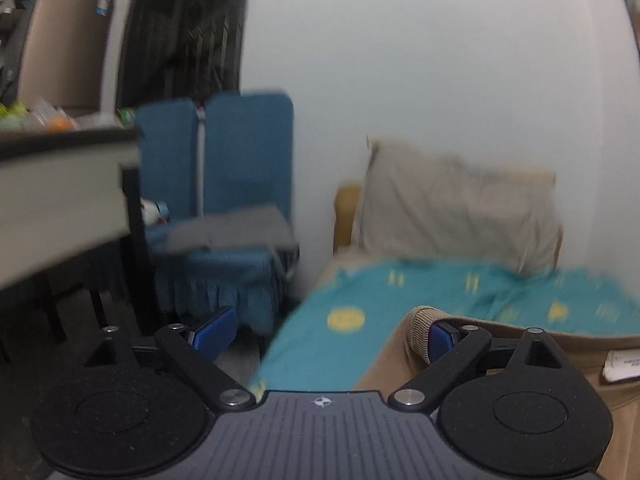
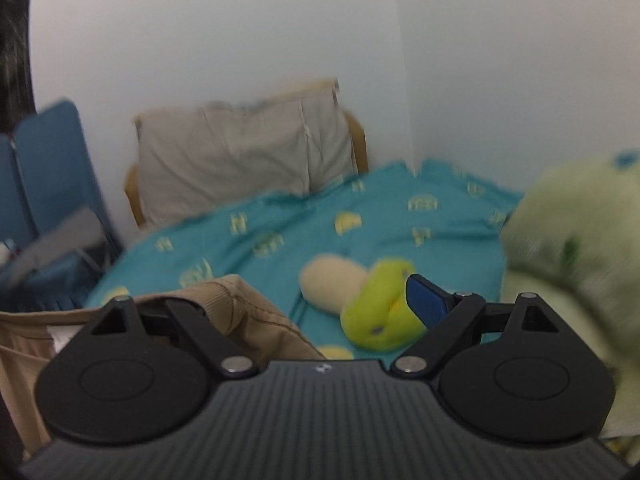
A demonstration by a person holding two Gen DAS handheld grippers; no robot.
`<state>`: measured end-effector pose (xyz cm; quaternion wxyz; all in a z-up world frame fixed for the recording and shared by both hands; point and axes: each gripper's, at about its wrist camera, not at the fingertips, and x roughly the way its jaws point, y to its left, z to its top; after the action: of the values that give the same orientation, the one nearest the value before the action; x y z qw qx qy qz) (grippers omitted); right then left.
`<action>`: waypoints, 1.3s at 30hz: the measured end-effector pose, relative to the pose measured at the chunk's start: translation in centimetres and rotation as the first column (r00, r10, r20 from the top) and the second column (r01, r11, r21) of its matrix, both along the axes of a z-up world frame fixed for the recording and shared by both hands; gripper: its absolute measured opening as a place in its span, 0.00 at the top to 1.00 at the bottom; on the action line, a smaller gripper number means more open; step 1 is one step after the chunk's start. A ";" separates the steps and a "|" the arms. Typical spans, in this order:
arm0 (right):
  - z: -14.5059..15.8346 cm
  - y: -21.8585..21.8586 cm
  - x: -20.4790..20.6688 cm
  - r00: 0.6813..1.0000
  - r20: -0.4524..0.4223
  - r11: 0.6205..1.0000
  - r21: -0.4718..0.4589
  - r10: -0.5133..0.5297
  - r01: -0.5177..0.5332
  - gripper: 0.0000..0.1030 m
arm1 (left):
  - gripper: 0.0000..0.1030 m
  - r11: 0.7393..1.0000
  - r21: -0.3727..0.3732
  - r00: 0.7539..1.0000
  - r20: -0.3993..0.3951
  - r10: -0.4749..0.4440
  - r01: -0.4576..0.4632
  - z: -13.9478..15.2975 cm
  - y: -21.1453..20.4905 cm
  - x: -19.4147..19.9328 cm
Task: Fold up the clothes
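Note:
A tan garment with a ribbed hem hangs stretched between my two grippers above a bed with a teal sheet (image 1: 360,296). In the left wrist view my left gripper (image 1: 324,332) stands wide open, and the garment's ribbed corner (image 1: 420,328) is draped over its right blue fingertip (image 1: 440,338); the left fingertip (image 1: 214,330) is bare. In the right wrist view my right gripper (image 2: 312,300) is wide open too; the tan garment (image 2: 248,312) covers its left finger, and the right blue fingertip (image 2: 426,300) is bare.
A grey pillow (image 2: 240,160) leans on the wooden headboard. A yellow-green and cream plush toy (image 2: 372,300) lies on the sheet, a pale green plush (image 2: 572,260) at the right. Blue folding chairs (image 1: 224,184) and a desk (image 1: 60,184) stand left of the bed.

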<state>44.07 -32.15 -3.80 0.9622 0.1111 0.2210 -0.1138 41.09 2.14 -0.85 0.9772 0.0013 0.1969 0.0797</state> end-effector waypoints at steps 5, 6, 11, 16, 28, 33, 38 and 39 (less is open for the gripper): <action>-7.5 -0.6 5.1 0.989 -0.151 0.999 0.044 0.000 0.007 0.13 | 0.08 0.996 0.079 0.988 -0.156 -0.021 0.034 -8.8 -1.0 6.8; -8.4 -0.5 5.8 0.983 -0.182 0.999 0.047 0.007 0.002 0.13 | 0.08 0.995 0.094 0.982 -0.187 -0.024 0.042 -10.6 -1.2 8.1; -9.5 1.8 8.5 0.874 -0.425 0.971 0.070 0.236 -0.228 0.13 | 0.12 0.957 0.216 0.871 -0.487 -0.067 0.195 -12.9 -3.8 11.5; -5.3 4.7 5.6 0.873 -0.352 0.932 -0.002 0.338 -0.362 0.13 | 0.04 0.939 0.188 0.863 -0.477 -0.168 0.287 -8.9 -4.5 9.9; 2.6 4.8 -12.7 0.941 -0.119 0.939 0.183 0.317 -0.293 0.13 | 0.01 0.964 0.014 0.947 -0.191 -0.258 0.266 1.4 0.6 -11.2; 2.4 5.5 -23.3 0.952 -0.075 0.937 0.216 0.297 -0.275 0.13 | 0.01 0.973 -0.105 0.973 -0.088 -0.215 0.205 1.5 4.1 -22.5; 2.7 5.6 -28.0 0.960 -0.054 0.941 0.219 0.276 -0.258 0.13 | 0.03 0.911 -0.392 0.962 -0.175 -0.208 0.126 0.0 9.8 -25.3; 2.8 5.6 -28.3 0.961 -0.052 0.942 0.219 0.270 -0.253 0.13 | 0.04 0.880 -0.463 0.958 -0.189 -0.214 0.106 -0.7 11.1 -25.0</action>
<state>15.78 -26.59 -1.00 0.9419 0.1773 0.2833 0.0346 16.06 13.28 -1.57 0.9240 -0.1982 0.3230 -0.0501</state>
